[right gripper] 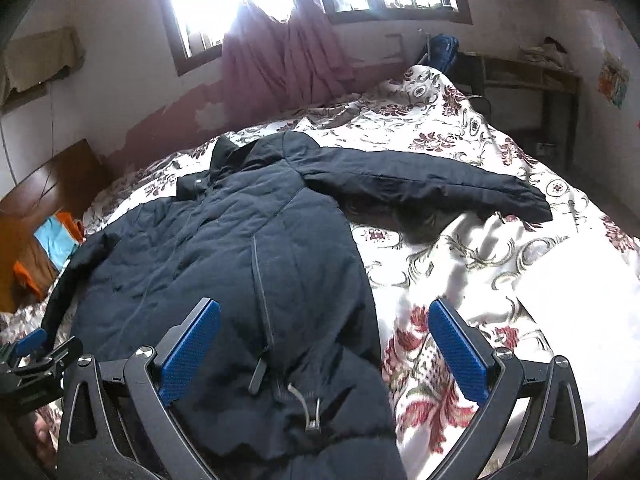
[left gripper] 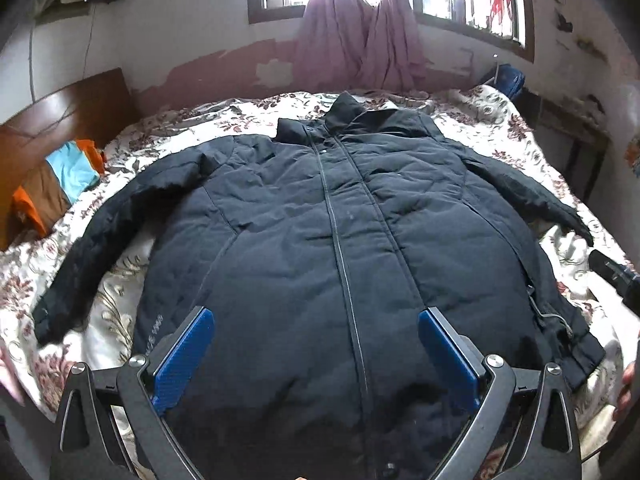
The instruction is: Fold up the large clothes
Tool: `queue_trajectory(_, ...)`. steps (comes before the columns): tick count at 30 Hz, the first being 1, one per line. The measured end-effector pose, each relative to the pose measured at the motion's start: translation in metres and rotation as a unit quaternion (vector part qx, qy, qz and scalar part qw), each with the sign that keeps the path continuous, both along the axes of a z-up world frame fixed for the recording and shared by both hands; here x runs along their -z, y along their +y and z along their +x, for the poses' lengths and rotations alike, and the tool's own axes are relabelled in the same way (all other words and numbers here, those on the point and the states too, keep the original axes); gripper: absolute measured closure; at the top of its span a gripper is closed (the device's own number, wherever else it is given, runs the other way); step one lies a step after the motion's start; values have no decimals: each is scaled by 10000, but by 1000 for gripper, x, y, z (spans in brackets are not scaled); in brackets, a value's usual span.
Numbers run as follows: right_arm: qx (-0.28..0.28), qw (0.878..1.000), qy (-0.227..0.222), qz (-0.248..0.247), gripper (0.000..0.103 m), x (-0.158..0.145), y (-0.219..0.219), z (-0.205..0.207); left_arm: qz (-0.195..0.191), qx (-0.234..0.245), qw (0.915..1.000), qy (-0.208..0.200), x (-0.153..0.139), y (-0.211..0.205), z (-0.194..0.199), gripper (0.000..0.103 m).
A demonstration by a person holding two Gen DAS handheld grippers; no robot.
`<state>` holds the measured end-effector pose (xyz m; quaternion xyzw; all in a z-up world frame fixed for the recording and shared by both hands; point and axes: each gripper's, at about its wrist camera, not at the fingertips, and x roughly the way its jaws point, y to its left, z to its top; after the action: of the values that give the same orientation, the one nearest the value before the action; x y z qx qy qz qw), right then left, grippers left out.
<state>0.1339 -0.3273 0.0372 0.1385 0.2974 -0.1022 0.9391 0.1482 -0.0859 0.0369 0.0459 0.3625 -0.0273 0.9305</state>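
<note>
A large dark navy padded jacket (left gripper: 304,220) lies front up and zipped on the bed, collar at the far side, both sleeves spread outward. My left gripper (left gripper: 316,320) is open, its blue pads above the jacket's lower front near the hem. In the right wrist view the jacket (right gripper: 224,248) fills the left half, with its right sleeve (right gripper: 424,184) stretched across the bedspread. My right gripper (right gripper: 324,312) is open over the jacket's right hem edge, near a drawstring toggle (right gripper: 312,420). The left gripper shows at the left edge of the right wrist view (right gripper: 32,348).
The floral bedspread (right gripper: 460,264) covers the bed. A wooden headboard (left gripper: 60,120) with orange and blue cloths (left gripper: 72,172) stands at the left. Pink curtains (left gripper: 360,40) hang under the window. A desk (right gripper: 528,80) stands at the far right.
</note>
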Motion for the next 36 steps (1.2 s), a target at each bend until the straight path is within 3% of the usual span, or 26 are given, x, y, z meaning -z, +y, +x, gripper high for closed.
queue_trajectory(5, -81, 9999, 24, -123, 1, -5, -12, 26, 152, -5, 9999, 43, -5, -9, 25, 0)
queue_trajectory(10, -207, 9991, -111, 347, 1, -18, -48, 49, 222, 4, 9997, 56, -8, -19, 58, 0)
queue_trajectory(17, 857, 9931, -341, 722, 1, -13, -124, 81, -4, -295, 9996, 19, -23, -41, 110, 0)
queue_trajectory(22, 1635, 9753, 48, 1484, 1, 25, -187, 117, -84, 0, 9997, -225, -32, -73, 144, 0)
queue_trajectory(26, 1669, 9607, 121, 2214, 1, 63, -208, 126, 10, 139, 9996, -239, -28, -107, 176, 0)
queue_trajectory(29, 1527, 9630, -63, 2222, 1, 76, -213, 134, -112, 119, 9998, -73, -20, -131, 200, 0)
queue_trajectory(31, 1505, 9656, 48, 2119, 1, 88, -216, 138, -174, 150, 9997, -56, -14, -151, 216, 0)
queue_trajectory(36, 1527, 9566, -192, 2476, 1, 101, -233, 133, -157, 331, 9993, -112, -2, -205, 257, 0)
